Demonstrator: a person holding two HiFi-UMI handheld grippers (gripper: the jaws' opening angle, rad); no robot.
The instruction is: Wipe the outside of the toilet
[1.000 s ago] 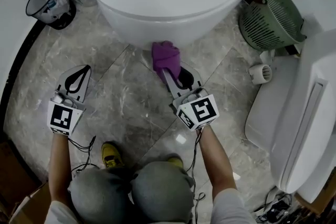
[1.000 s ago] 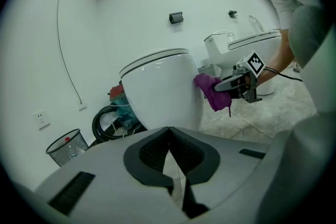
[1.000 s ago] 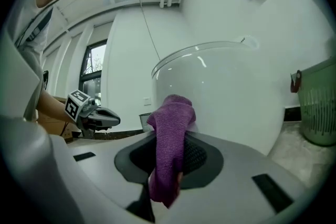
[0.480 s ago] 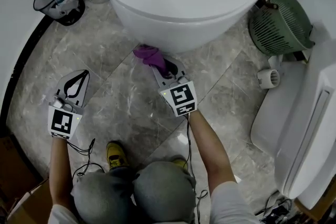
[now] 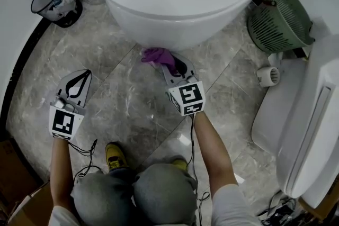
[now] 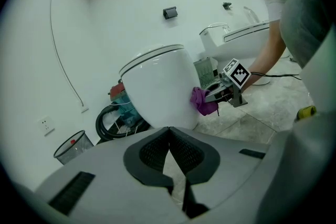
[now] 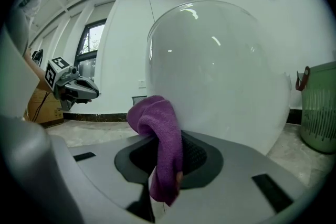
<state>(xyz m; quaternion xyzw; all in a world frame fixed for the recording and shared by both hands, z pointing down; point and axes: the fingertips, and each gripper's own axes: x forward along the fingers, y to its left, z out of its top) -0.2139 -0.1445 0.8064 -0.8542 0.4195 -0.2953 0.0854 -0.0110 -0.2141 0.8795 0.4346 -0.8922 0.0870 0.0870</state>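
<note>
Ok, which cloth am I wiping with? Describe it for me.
Start at the big white toilet at the top of the head view. Low by its bowl, the right gripper pinches a bunched cloth. It is the only purple thing in sight.

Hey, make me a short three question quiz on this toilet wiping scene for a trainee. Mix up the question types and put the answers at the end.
1. Fill in: the left tool has its jaws ___, with nothing between them.
2. True or false: the purple cloth sits in the left tool.
3. Which thing is the cloth up against?
A) the outside of the white toilet
B) the green basket
C) the wire bin
Key: 1 together; 2 false, the right tool holds it; 3 A.
</note>
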